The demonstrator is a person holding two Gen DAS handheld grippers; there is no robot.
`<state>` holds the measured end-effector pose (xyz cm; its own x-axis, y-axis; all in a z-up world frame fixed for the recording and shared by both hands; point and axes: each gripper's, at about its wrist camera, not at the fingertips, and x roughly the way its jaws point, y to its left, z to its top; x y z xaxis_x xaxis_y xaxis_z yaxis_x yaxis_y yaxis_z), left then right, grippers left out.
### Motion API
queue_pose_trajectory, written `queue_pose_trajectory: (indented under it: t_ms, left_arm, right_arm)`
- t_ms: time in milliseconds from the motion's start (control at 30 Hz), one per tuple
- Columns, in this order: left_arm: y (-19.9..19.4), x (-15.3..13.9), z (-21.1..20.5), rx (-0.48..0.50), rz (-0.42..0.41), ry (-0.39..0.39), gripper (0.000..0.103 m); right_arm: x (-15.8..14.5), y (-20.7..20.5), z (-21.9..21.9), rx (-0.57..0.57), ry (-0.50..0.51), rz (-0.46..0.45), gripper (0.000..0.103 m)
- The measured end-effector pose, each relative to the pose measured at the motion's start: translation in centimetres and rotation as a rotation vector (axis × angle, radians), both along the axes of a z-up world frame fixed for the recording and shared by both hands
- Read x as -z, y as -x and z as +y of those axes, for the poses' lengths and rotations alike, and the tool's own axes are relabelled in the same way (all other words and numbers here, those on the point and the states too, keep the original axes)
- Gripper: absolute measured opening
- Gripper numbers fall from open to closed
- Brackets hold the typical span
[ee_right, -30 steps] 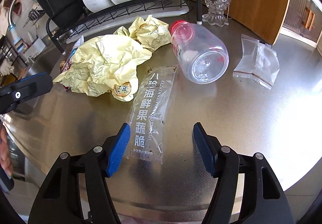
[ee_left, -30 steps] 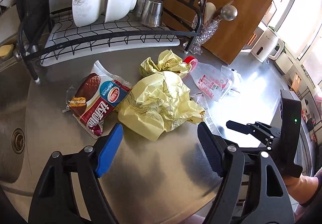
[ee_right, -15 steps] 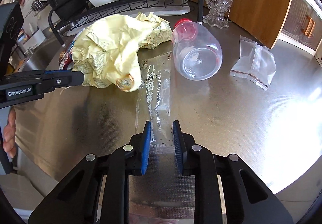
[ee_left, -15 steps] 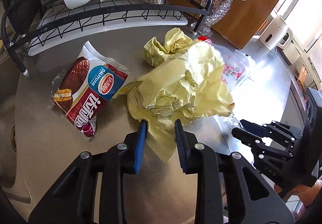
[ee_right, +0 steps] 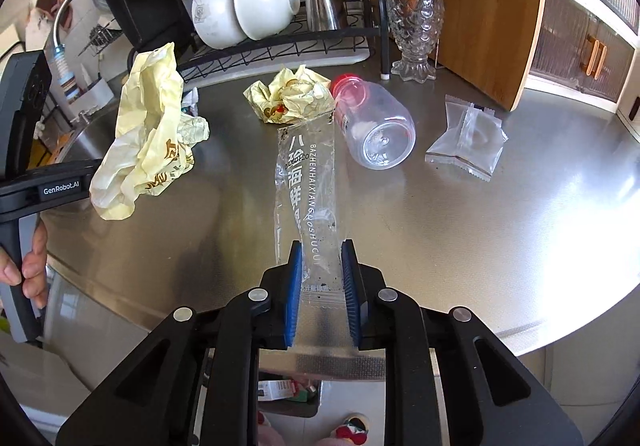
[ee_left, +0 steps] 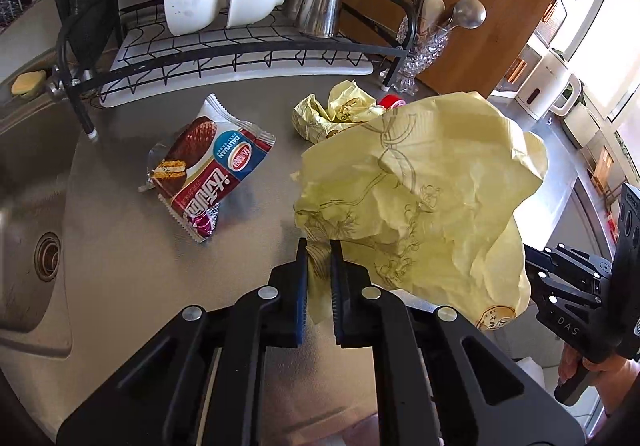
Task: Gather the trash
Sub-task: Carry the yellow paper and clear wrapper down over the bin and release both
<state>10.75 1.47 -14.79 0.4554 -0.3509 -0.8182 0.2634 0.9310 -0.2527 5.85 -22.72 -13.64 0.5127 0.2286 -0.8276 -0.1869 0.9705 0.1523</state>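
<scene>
**With both pieces of trash gripped, the carry-off comes next**

While the left gripper has its jaws closed on a corner of the crumpled yellow wrapper, that wrapper hangs clear of the bench at centre right of the left view. The right gripper pinches the near end of the clear plastic sleeve, which rises up the middle of the right view, its far end seemingly lifted. My reading is that the pick-up step is done for these two pieces; the next move calls for carrying both to a bin, and no bin can be made out for certain, only some boxes and clutter below the bench edge at the bottom of the right view.

Left on the bench are a smaller yellow paper ball, a red snack packet, a small clear sachet and a clear bottle lying on its side with a red cap, apparently empty. Behind them, the dish rack holds two white bowls tipped on edge and a steel cup; the glass holder has spoons in it
</scene>
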Motion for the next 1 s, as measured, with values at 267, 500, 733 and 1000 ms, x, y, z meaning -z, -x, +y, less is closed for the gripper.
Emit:
queue_pose_trajectory:
  t_ms: [267, 500, 733, 1000]
  left_arm:
    - [6.4, -2.2, 1.9, -0.058, -0.023, 0.012, 0.008]
    - [12.7, -2.1, 3.1, -0.117, -0.006, 0.016, 0.008]
    - [18.4, -0.6, 3.1, -0.138, 0.023, -0.015, 0.008]
    - [22.1, 5.7, 2.9, -0.137, 0.163, -0.041, 0.009]
  right_arm:
    - [-2.3, 3.9, -0.6, -0.047, -0.029, -0.012, 0.02]
    - [-2.5, 7.9, -0.8, -0.11, -0.036, 0.028, 0.021]
    - [-1.5, 11.3, -0.7, -0.215, -0.059, 0.112, 0.021]
    - [4.4, 14.0, 0.6, -0.295, -0.042, 0.289, 0.021]
